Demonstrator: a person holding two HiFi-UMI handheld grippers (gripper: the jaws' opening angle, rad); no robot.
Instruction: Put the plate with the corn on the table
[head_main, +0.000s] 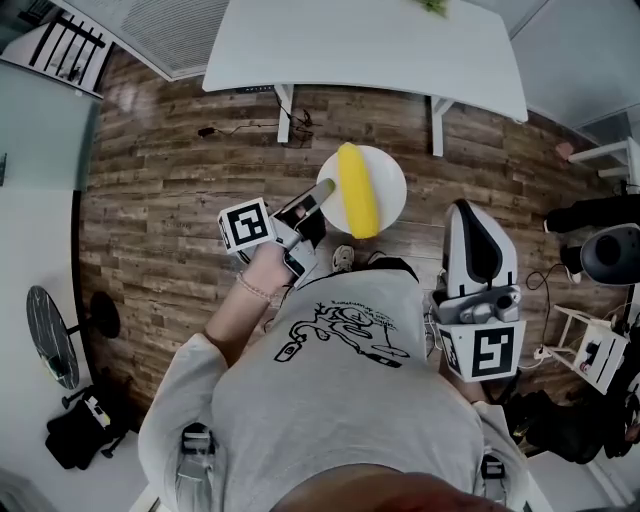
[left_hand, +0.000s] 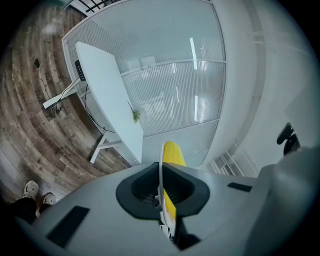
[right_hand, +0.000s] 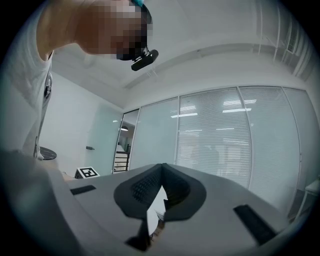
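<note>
Head view showed my left gripper (head_main: 318, 195) clamped on the near rim of the white plate (head_main: 390, 180), with the yellow corn (head_main: 358, 190) lying lengthwise across it. I held the plate in the air over the wooden floor (head_main: 160, 180), out in front of my body and short of the white table (head_main: 370, 45), which stood beyond it. Nothing of the plate touched the table. A small green thing (head_main: 432, 5) sat at the table's far edge.

My right gripper (head_main: 472, 212) was drawn in at my right side, well apart from the plate and pointing away from me.

From the left gripper view, the plate ran edge-on as a thin white line (left_hand: 161, 165) between my jaws, which pressed on it from both sides. The corn (left_hand: 172, 152) rose just past the jaw tips, on the right face of the plate. The table (left_hand: 105, 85) appeared tilted to the left, with the green thing (left_hand: 135, 116) on top of it, and a pair of shoes (left_hand: 31, 189) showed at the lower left on the floor.

From the right gripper view, my jaws met at their tips with nothing between them, facing a glass wall with blinds (right_hand: 215, 140).
</note>
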